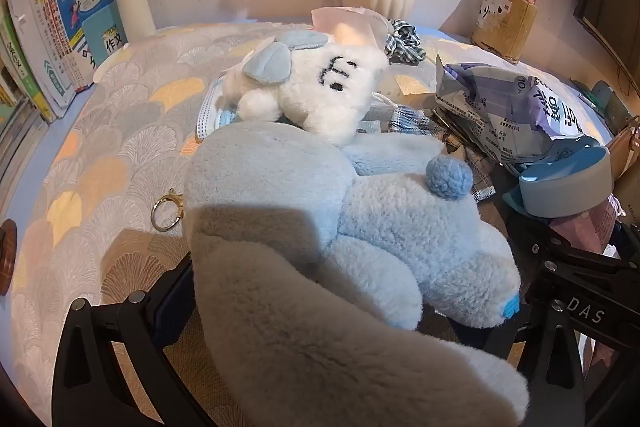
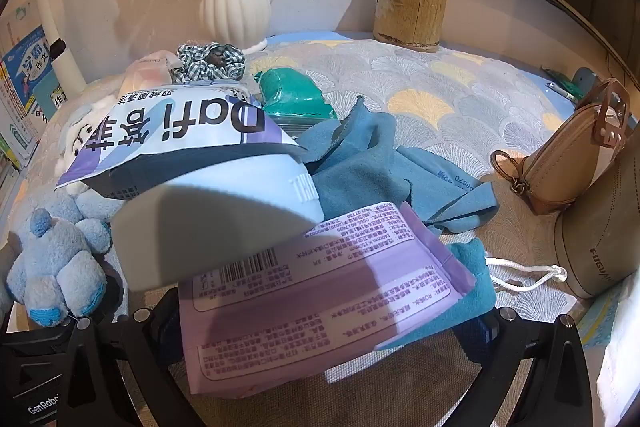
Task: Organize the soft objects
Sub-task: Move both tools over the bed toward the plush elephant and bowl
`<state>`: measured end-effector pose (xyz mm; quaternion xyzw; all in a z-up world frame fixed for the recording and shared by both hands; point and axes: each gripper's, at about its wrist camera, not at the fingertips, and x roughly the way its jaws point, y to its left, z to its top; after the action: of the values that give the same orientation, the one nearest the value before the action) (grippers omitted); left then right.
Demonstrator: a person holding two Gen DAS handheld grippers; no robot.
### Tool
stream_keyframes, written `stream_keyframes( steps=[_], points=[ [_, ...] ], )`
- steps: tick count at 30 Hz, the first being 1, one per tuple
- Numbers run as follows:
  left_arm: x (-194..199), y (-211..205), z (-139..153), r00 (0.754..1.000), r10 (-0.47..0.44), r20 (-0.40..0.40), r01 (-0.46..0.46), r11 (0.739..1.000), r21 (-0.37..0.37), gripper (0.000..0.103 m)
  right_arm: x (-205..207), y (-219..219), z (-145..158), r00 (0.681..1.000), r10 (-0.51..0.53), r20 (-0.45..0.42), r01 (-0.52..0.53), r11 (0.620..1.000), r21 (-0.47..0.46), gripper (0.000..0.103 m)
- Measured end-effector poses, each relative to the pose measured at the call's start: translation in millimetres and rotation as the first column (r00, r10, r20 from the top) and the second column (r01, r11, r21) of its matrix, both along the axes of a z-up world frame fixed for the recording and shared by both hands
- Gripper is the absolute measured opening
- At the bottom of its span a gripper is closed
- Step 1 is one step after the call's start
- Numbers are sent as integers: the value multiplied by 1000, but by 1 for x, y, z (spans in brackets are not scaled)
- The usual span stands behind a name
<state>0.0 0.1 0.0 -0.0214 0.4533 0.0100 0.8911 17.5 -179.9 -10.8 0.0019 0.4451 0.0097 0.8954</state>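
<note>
While soft goods lie heaped unsorted, left gripper (image 1: 320,311) spread around blue plush (image 1: 392,227), right gripper (image 2: 328,327) spread around purple packet (image 2: 312,291) — sorting seemingly barely begun.

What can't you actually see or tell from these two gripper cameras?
- Left wrist view: the fluffy pale blue plush toy fills the foreground, hiding the left gripper's fingertips, so whether it grips is unclear.
- Right wrist view: the lilac plastic wipes packet covers the right gripper's fingertips likewise.
- Left wrist view: the white fluffy plush toy covers most of the blue face mask.
- Right wrist view: packet print is too small to read.
</note>
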Motion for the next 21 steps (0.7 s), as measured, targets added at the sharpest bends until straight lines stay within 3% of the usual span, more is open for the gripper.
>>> stream_keyframes(
  steps=[9,13,15,19,21],
  points=[
    [-10,-3,1,999,-2,-41,3,1000,16,103,0,0,0,1000,0,-2,0,1000,2,103],
    [-43,-6,4,995,-51,-84,53,998,18,102,-8,-1,2,993,54,-102,-53,999,9,103],
    [-59,-8,6,996,-55,-69,57,998,33,102,-22,-1,2,991,63,-117,-62,998,15,103],
    [-101,1,30,995,-94,42,93,995,24,102,-66,-4,4,989,93,-114,-93,996,5,103],
    [-118,10,51,989,-91,119,89,996,23,102,-96,-10,14,997,67,-41,-64,996,59,103]
  ],
)
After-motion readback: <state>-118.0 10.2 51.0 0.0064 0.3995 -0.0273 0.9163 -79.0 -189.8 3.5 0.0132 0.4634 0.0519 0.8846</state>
